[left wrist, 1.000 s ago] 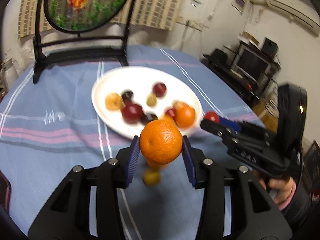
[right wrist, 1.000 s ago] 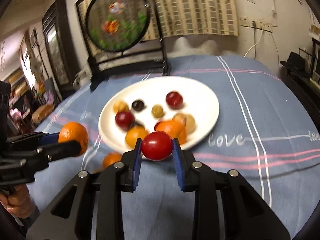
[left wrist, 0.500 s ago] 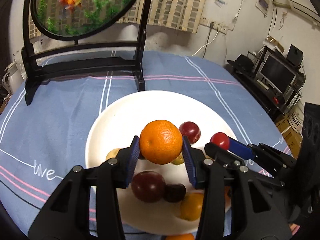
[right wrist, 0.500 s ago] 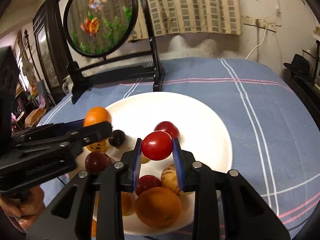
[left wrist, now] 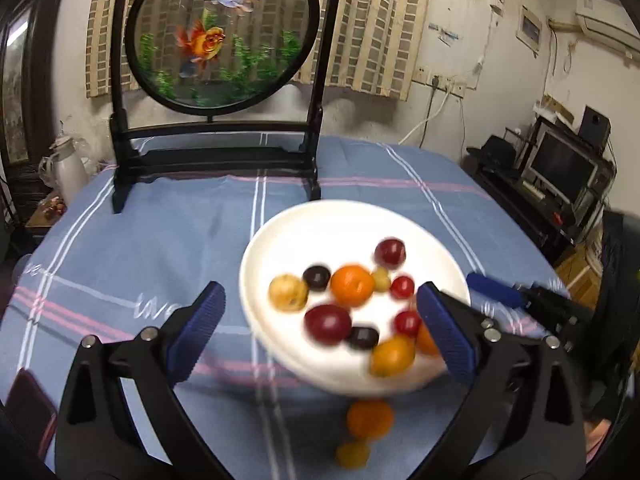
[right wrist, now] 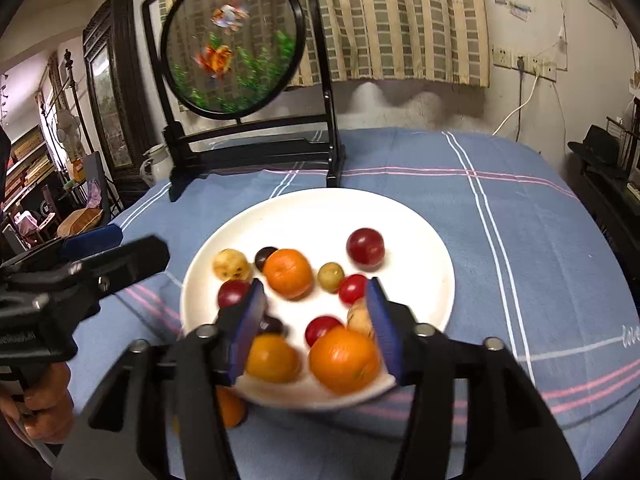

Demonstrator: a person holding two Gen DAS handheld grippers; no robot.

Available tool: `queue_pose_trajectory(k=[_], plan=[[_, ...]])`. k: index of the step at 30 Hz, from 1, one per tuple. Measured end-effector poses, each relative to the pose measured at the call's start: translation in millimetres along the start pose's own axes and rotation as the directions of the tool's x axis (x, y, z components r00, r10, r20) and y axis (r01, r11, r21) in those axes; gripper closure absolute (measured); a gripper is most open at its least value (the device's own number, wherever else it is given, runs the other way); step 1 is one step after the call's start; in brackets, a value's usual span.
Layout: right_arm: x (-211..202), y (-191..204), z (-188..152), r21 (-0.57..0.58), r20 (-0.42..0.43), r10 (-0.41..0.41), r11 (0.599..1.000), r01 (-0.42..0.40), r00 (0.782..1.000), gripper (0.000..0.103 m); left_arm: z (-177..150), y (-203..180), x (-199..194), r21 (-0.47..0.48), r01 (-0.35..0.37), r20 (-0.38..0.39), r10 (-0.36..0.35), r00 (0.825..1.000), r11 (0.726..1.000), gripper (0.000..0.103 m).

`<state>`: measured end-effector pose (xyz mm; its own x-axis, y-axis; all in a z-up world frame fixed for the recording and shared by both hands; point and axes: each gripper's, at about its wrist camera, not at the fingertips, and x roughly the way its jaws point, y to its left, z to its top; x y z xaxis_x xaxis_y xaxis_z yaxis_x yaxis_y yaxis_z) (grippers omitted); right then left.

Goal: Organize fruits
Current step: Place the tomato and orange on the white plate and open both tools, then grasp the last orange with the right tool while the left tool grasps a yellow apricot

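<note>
A white plate (left wrist: 340, 224) (right wrist: 320, 212) on the blue tablecloth holds several fruits. An orange (left wrist: 352, 285) (right wrist: 288, 273) lies near its middle, with a small red tomato (left wrist: 402, 287) (right wrist: 353, 289) just right of it. My left gripper (left wrist: 320, 332) is open and empty above the plate's near-left side. My right gripper (right wrist: 316, 328) is open and empty above the plate's near edge. An orange (left wrist: 370, 419) and a small yellow fruit (left wrist: 352, 454) lie on the cloth in front of the plate.
A black-framed round goldfish screen (left wrist: 220, 36) (right wrist: 232, 44) stands at the back of the table. A white jug (left wrist: 68, 168) stands at the far left. A TV stand (left wrist: 560, 176) is at the right, beyond the table edge.
Both grippers have opened. The orange left my left gripper and the red tomato left my right gripper; both now lie on the plate. Both grippers have drawn back.
</note>
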<state>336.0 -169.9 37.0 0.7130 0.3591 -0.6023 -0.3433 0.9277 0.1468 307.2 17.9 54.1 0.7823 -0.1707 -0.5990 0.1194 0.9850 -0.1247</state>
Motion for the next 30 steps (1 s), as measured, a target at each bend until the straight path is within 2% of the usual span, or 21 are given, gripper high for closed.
queue_pose_trajectory(k=[4, 7, 8, 10, 12, 18, 30], plan=[[-23.8, 17.1, -23.4, -0.063, 0.012, 0.007, 0.998, -0.006, 1.0, 0.049, -33.2, 6.8, -22.1, 0.011, -0.021, 0.009, 0.021, 1.0, 1.0, 0.002], [-30.4, 21.8, -40.6, -0.066, -0.008, 0.035, 0.997, -0.036, 0.999, 0.049, -60.2, 14.7, -25.4, -0.002, -0.047, 0.001, 0.047, 0.999, 0.999, 0.002], [-30.0, 23.5, -47.6, -0.063, -0.027, 0.05, 0.997, -0.051, 0.998, 0.049, -66.9, 18.1, -23.8, -0.009, -0.078, -0.028, 0.077, 0.997, 0.997, 0.002], [-24.7, 27.4, -56.4, -0.054, -0.08, 0.08, 0.995, -0.085, 0.994, 0.049, -71.5, 23.0, -27.1, -0.018, -0.092, -0.027, 0.092, 0.995, 0.996, 0.002], [-16.7, 31.4, -62.5, -0.034, -0.135, 0.125, 0.991, -0.131, 0.983, 0.049, -73.3, 30.1, -33.4, -0.049, -0.098, -0.012, 0.097, 0.995, 0.994, 0.002], [-7.0, 42.3, -69.7, 0.0, -0.185, 0.197, 0.98, -0.201, 0.963, 0.049, -69.7, 40.8, -41.0, -0.1, -0.115, 0.01, 0.116, 0.993, 0.988, 0.002], [8.6, 46.5, -66.7, 0.031, -0.19, 0.189, 0.982, -0.187, 0.963, 0.051, -67.9, 34.5, -47.6, -0.085, -0.124, 0.033, 0.128, 0.991, 0.989, 0.002]])
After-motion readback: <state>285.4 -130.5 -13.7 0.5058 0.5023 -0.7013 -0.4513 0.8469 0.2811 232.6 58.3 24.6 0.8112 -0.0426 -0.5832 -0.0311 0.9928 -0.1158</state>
